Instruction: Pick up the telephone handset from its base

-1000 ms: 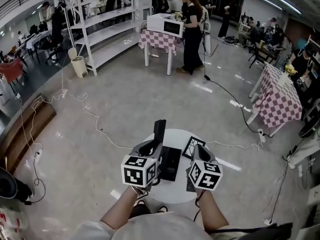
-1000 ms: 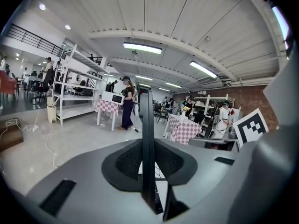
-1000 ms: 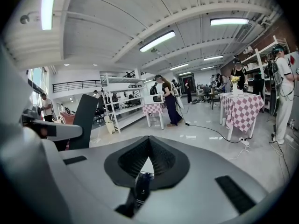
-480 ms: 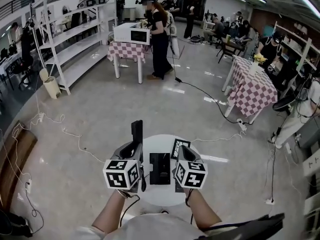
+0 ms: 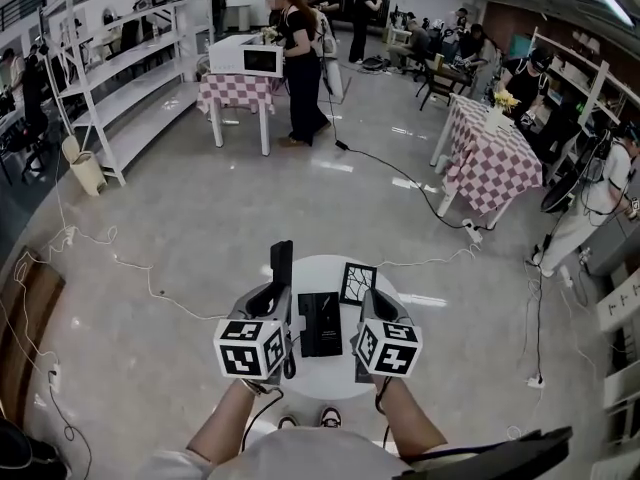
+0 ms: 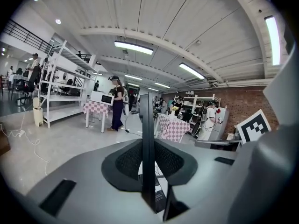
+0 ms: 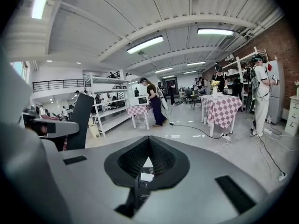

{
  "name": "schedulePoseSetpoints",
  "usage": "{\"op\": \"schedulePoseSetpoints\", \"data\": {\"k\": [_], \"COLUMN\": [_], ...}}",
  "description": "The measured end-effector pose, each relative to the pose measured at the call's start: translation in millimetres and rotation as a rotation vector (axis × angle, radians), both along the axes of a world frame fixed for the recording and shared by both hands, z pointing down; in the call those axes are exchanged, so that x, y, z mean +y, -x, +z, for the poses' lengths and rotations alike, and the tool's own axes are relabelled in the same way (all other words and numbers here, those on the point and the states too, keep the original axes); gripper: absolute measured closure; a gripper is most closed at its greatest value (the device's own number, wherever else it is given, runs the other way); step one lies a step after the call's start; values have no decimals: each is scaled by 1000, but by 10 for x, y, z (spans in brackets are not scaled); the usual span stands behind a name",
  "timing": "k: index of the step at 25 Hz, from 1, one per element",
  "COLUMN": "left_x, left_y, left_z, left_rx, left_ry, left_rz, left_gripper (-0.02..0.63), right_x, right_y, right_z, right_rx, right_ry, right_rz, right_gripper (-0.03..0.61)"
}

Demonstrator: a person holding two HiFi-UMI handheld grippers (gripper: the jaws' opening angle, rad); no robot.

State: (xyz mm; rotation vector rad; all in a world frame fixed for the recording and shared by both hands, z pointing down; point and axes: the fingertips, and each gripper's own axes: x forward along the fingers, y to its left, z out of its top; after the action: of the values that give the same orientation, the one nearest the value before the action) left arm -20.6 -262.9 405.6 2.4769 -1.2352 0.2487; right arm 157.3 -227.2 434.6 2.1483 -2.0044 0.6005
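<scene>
Long ceiling strip lights (image 6: 133, 47) flood the hall with bright, even white light, and the polished floor (image 5: 405, 183) throws back pale glare streaks. Shadows are weak. Every view bows strongly at its edges, and both gripper views sit inside black round vignettes. Close to the lens the right gripper (image 7: 148, 141) looks soft, and the telephone handset (image 6: 147, 148) shows as a dark silhouette.

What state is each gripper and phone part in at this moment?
handset: off its base, held upright in the left gripper
telephone base: lying on the table, no handset on it
left gripper: shut on handset
right gripper: shut, empty
</scene>
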Motion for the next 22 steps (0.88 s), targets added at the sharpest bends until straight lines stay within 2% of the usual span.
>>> {"op": "schedulePoseSetpoints", "data": {"k": [5,19,22], "left_x": [75,95,42], "left_y": [-47,0,-27], "left_z": [42,176,140], "left_rx": [2,13,14], "left_ry": [10,38,36], "left_rz": [16,0,2], "left_gripper": [528,528,528], "right_x": [68,104,51], "right_y": [-27,55,23], "right_z": [-5,-45,-82], "right_rx": [-8,56,35], "right_ry": [-4,0,-8], "right_rz": [26,-18,-17], "right_gripper": [557,557,555]}}
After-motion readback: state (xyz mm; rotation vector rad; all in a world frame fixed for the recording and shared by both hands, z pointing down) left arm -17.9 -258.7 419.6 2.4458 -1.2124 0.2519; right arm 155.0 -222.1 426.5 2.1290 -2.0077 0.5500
